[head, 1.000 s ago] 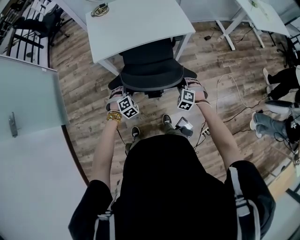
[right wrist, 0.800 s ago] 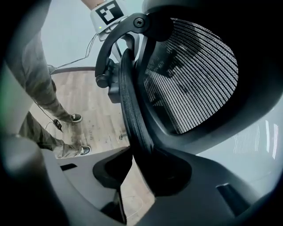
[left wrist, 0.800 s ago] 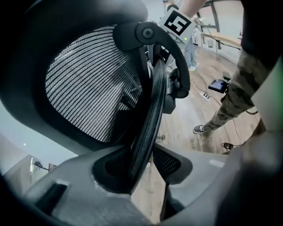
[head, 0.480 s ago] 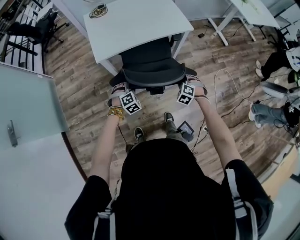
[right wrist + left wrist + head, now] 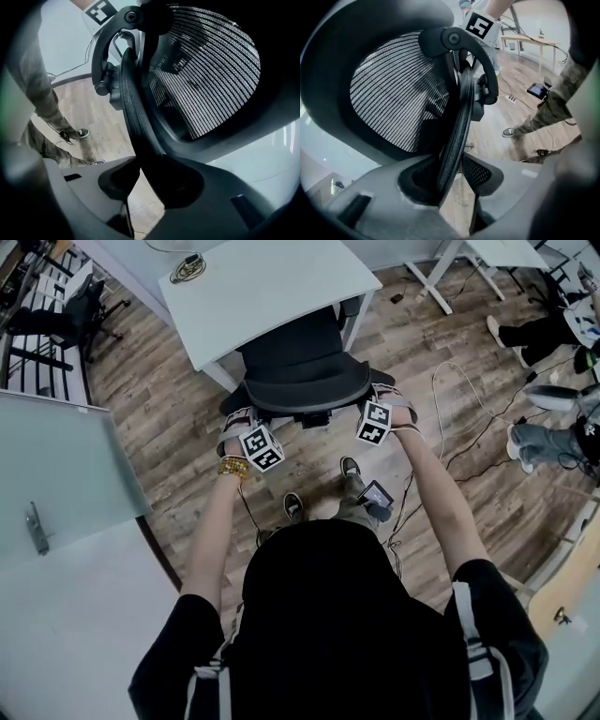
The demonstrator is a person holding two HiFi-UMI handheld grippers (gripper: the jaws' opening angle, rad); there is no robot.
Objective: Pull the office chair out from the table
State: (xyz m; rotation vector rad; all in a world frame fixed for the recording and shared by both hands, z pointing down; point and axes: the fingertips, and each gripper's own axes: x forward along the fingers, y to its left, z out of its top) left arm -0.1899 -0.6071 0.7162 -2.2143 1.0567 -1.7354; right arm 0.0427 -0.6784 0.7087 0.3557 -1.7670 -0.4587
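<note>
The black office chair [image 5: 302, 360] stands with its seat partly under the white table [image 5: 272, 282], its mesh backrest [image 5: 305, 390] toward me. My left gripper [image 5: 242, 418] clamps the backrest's left edge and my right gripper [image 5: 377, 397] clamps the right edge. In the left gripper view the curved backrest rim [image 5: 457, 126] runs down between the jaws of the left gripper [image 5: 454, 180], pads against it. The right gripper view shows the same rim [image 5: 133, 117] pinched in the right gripper [image 5: 145, 180]. Both are shut on the rim.
A round dark object [image 5: 187, 268] lies on the table. Cables [image 5: 450, 399] and a power strip trail over the wooden floor at right, near seated people's legs [image 5: 548, 442]. Another chair [image 5: 66, 306] stands far left, above a glass panel [image 5: 56, 465]. My feet [image 5: 293, 507] are behind the chair.
The chair's backrest and both grippers have come slightly away from the table, showing a little more seat. My feet have stepped to the right. Both grips look unchanged.
</note>
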